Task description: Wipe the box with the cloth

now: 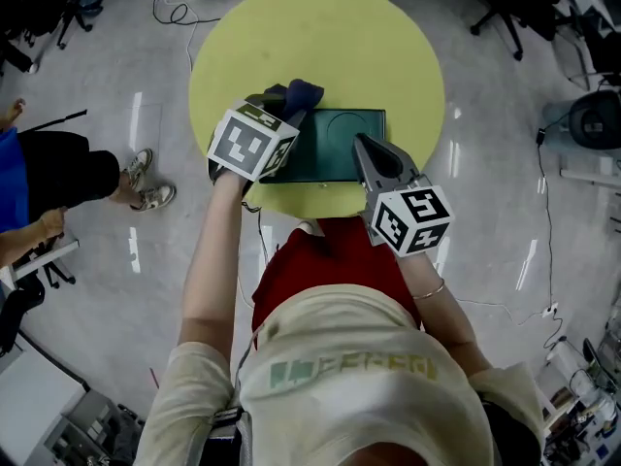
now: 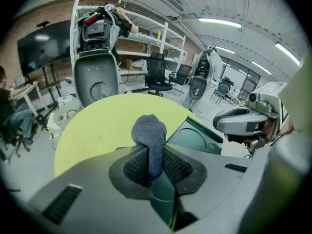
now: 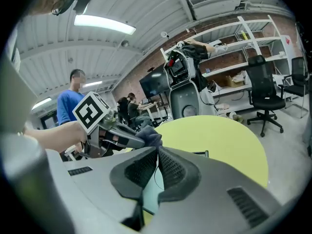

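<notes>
A dark green flat box (image 1: 335, 144) lies near the front edge of the round yellow-green table (image 1: 320, 37). My left gripper (image 1: 278, 115) is at the box's left end, shut on a dark blue cloth (image 1: 298, 94) that bunches up beyond its jaws. In the left gripper view the cloth (image 2: 150, 130) stands up between the pads, with the box (image 2: 197, 139) to the right. My right gripper (image 1: 361, 145) is shut, its tip over the box's right half. In the right gripper view the box (image 3: 147, 194) shows teal behind the closed jaws, and the cloth (image 3: 151, 136) sits ahead.
A person in a blue top (image 1: 44, 178) stands on the floor to the left of the table. Cables (image 1: 179, 13) trail on the floor behind it. Office chairs (image 3: 265, 89) and shelving (image 2: 141, 38) ring the room.
</notes>
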Tool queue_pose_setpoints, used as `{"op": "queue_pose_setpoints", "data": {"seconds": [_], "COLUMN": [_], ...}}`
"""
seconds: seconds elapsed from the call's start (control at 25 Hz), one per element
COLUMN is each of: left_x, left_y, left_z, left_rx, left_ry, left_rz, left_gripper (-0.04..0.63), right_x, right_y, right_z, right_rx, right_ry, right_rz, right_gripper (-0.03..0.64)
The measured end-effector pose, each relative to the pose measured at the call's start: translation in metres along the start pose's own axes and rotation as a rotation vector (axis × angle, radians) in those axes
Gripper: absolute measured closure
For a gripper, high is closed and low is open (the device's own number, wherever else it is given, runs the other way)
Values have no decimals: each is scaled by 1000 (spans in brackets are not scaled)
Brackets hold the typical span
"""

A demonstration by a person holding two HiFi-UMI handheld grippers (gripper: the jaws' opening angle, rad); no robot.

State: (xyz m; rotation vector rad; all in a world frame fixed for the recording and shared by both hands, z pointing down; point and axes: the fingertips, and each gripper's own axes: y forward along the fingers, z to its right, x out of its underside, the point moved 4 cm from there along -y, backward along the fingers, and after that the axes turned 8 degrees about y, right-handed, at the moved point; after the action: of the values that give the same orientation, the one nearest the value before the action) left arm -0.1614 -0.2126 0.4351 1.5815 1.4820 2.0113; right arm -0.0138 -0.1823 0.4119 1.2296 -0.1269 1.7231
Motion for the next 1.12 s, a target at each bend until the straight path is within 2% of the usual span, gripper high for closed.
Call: {"op": "queue_pose_setpoints", "data": {"seconds": [0.28, 0.56, 0.64, 0.84, 1.12], "left_x": [29, 46, 44, 16, -35], "left_y": [-37, -77, -91, -102, -69], "left_z": [-23, -33, -29, 2, 57], "left_rx": [-99, -286, -307, -238, -36], "left_ry": [-72, -91, -101, -131, -78], "left_rz": [33, 79, 115, 222, 296], "left_gripper": [534, 534, 534, 534, 534], "right_x": [9, 19, 19, 18, 22], "right_y": [1, -13, -20, -43, -70], "right_z": [-28, -41, -42, -26, -4], "right_rx": [-10, 7, 19, 57, 126], "right_ry": [-21, -27, -19, 7, 47], "right_rz": [-4, 22, 37, 63, 107], "right_gripper": [578, 578, 578, 578, 578]}}
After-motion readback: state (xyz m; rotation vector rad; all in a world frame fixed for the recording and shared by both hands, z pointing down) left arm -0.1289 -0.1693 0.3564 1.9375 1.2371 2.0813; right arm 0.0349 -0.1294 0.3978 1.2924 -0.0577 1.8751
